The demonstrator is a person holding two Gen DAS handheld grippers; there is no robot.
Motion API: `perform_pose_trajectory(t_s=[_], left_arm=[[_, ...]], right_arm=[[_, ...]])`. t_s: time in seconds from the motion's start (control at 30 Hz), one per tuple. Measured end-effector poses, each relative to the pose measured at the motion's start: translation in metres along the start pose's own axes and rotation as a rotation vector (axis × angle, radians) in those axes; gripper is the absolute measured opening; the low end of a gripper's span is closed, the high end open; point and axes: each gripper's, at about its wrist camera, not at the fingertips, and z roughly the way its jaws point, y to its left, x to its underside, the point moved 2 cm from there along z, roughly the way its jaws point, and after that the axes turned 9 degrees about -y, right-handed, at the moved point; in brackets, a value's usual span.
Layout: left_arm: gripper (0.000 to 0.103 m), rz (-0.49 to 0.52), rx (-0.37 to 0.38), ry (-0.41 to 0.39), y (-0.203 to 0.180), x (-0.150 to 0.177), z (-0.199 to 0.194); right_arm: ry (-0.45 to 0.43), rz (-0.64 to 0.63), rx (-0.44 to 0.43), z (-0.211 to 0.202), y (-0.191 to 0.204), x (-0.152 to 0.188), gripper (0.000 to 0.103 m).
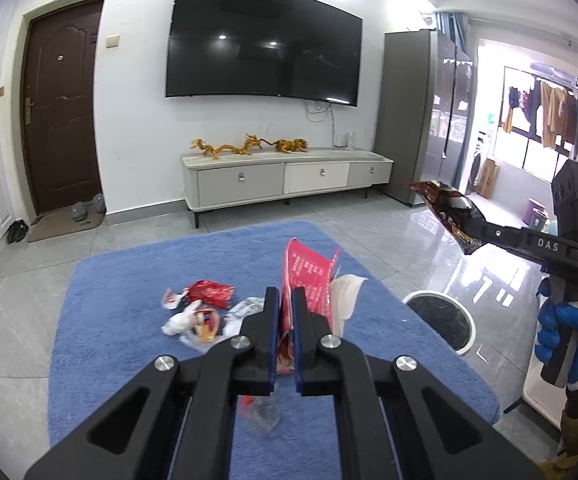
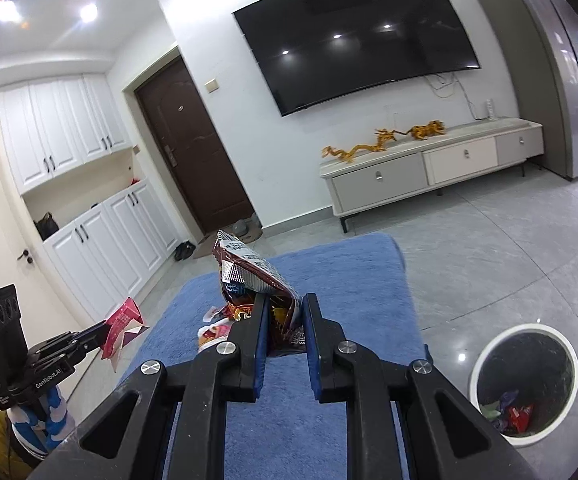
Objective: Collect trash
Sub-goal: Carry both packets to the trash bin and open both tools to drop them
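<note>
My left gripper [image 1: 285,300] is shut on a red snack bag [image 1: 309,276] and holds it upright above the blue mat [image 1: 129,280]; the bag also shows in the right wrist view [image 2: 123,322]. My right gripper [image 2: 283,308] is shut on a dark brown snack bag [image 2: 249,270], held above the mat; that bag also shows at the right of the left wrist view [image 1: 447,208]. More wrappers [image 1: 205,312] lie on the mat in front of the left gripper. A white-rimmed trash bin [image 2: 523,376] with trash inside stands on the floor right of the mat.
A TV cabinet [image 1: 285,176] with gold dragon figures stands against the far wall under a wall TV [image 1: 263,40]. A brown door [image 1: 63,108] is at far left, with shoes by it. Grey tiled floor surrounds the mat.
</note>
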Motion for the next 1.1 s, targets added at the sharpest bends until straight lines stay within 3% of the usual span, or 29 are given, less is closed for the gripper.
perform_pose_trajectory(t_s=[0.2,0.5,0.83,1.1], left_arm=[[0.005,0.023,0.086,0.016,-0.043,-0.017,0.032],[0.005,0.104,0.273,0.113,-0.158,-0.028,0.135],[0.005,0.127,0.402,0.248,-0.265,-0.01,0.259],[0.006,0.101,0.468,0.336,-0.32,0.016,0.32]], right_arm=[[-0.028,0.059,0.072,-0.017,-0.043,0.003,0.016],[-0.041,0.201,0.265,-0.039,-0.153,0.02,0.016],[0.038,0.368,0.486,-0.036,-0.269,0.058,0.016],[0.087,0.435,0.556,-0.03,-0.314,0.078,0.018]])
